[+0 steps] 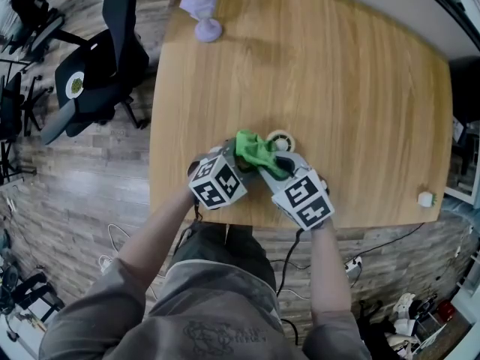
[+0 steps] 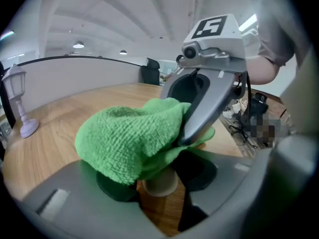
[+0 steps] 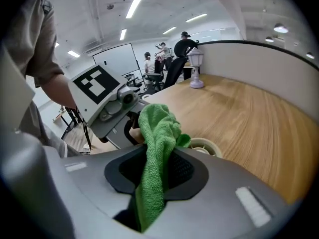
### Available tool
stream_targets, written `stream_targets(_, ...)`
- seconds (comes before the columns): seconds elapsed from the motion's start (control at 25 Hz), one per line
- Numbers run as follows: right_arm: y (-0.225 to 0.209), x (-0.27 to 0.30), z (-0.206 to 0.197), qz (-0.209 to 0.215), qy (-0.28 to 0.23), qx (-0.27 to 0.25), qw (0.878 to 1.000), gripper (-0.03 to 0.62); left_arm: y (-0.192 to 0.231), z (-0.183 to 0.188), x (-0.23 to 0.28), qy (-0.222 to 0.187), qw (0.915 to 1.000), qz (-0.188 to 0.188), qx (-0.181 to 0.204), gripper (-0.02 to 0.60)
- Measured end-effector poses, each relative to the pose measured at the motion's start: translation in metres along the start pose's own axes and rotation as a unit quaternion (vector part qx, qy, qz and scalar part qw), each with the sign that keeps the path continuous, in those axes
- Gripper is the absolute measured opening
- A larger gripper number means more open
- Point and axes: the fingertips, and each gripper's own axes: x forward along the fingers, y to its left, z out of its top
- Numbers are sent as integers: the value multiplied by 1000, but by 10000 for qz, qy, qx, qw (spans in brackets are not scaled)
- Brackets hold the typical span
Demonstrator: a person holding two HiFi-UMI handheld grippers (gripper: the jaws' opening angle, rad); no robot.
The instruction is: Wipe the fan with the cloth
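Note:
A small cream fan (image 1: 281, 139) stands near the table's front edge, its round head (image 3: 207, 146) showing past the cloth. My left gripper (image 1: 238, 162) is shut on the fan's beige stem (image 2: 158, 185), which stands upright between its jaws. The green cloth (image 1: 255, 152) is bunched over the top of the fan (image 2: 129, 138). My right gripper (image 1: 271, 165) is shut on the cloth (image 3: 157, 133), which hangs down through its jaws. The two grippers meet over the fan: the right one (image 2: 189, 133) reaches in from the right, the left one (image 3: 127, 128) from the left.
A small lilac lamp (image 1: 202, 13) stands at the table's far left corner. A little white object (image 1: 426, 198) lies at the front right edge of the wooden table (image 1: 352, 96). Black office chairs (image 1: 97, 66) stand left of the table; cables trail on the floor.

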Motion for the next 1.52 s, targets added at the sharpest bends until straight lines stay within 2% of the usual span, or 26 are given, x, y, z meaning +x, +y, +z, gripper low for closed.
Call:
stream_targets(0.12, -1, 0, 1, 151, 30, 0, 9999, 98, -1, 0, 0, -4, 10000, -13, 36, 198)
stream_targets(0.24, -10, -6, -1, 55, -85, 248, 9996, 97, -2, 1, 0, 6, 10000, -12, 21, 198)
stream_targets(0.36, -30, -16, -3, -387, -267, 578, 9972, 98, -2, 1, 0, 13, 10000, -8, 25, 198)
stream_targets(0.52, -65, -37, -13, -1089, -441, 1192, 9859, 98, -2, 0, 0, 13, 10000, -13, 8, 198)
stream_targets(0.6, -79, -45, -17, -1402, -455, 1328, 9801, 98, -2, 0, 0, 5, 10000, 1, 15, 198)
stream_targets(0.68, -83, -47, -16, -1528, -450, 1286, 9788, 98, -2, 0, 0, 6, 10000, 19, 32, 198)
stream_targets(0.84, -63, -35, -11, -1311, -283, 768, 9880, 98, -1, 0, 0, 14, 10000, 32, 44, 198)
stream_targets(1.12, -11, -3, 3, -288, -115, 361, 9989, 98, -1, 0, 1, -10, 9999, 100, 108, 199)
stream_targets(1.24, -1, 1, 4, 89, -79, 414, 9991, 98, -1, 0, 1, -10, 9998, 142, 134, 199)
stream_targets(1.36, -10, -4, 1, -106, -76, 485, 9987, 98, -1, 0, 1, -7, 9997, 186, 148, 199)
stream_targets(1.52, -38, -19, -7, -715, -196, 903, 9932, 98, -1, -1, 2, 0, 9997, 181, 143, 199)
